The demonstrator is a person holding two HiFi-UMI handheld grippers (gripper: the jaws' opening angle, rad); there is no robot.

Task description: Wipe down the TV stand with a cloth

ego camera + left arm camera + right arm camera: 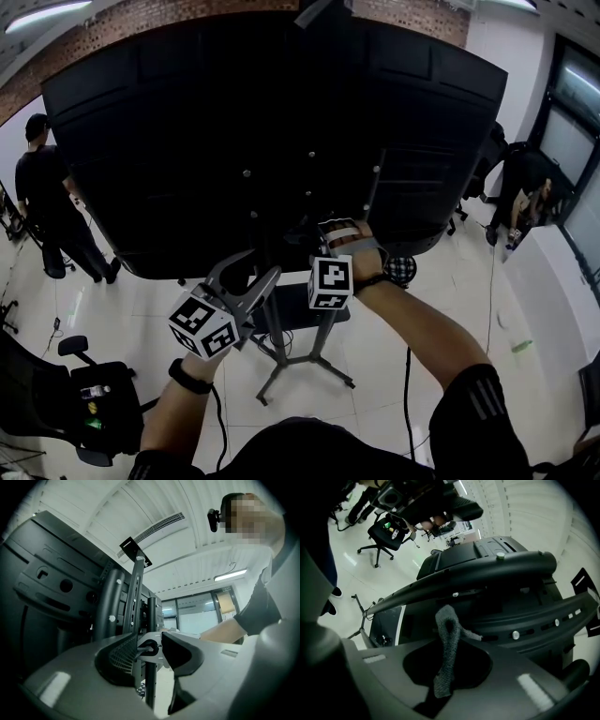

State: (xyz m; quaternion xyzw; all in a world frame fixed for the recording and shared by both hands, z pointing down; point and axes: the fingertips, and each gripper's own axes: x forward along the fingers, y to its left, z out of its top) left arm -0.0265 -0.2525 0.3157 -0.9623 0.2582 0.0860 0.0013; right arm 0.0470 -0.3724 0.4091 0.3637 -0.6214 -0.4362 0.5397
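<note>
White glossy floor tiles [441, 319] far below, red brick wall [141, 19] at the back, and the wide black plastic back of the television [234, 141] filling most of the head view. Under it, a dark metal TV stand [274, 323] on a thin post with spread legs.

Clenched with the right claw [449, 660] on a grey knitted cloth strip [446, 620]: pinched low between the jaws, looping up and out past the tips. Just ahead of this claw and a little above it, the stand's curved black mounting bar [487, 571] with silver screws, not clearly touched by the cloth yet. Long axis of that bar running across the claw's front, from low on its left to high on its right. Below it, toward the claw's right, a second flatter black bar [543, 613].

Closed as well with the left claw [154, 648], jaws together and apparently gripping nothing. Straight in front of it and near, the upright black post [150, 616] of the stand.

Judging from this: right claw nearer to the bar and the only one carrying cloth, so likely to press forward and slightly up until cloth meets bar, then to slide along the bar's length, not across it.
</note>
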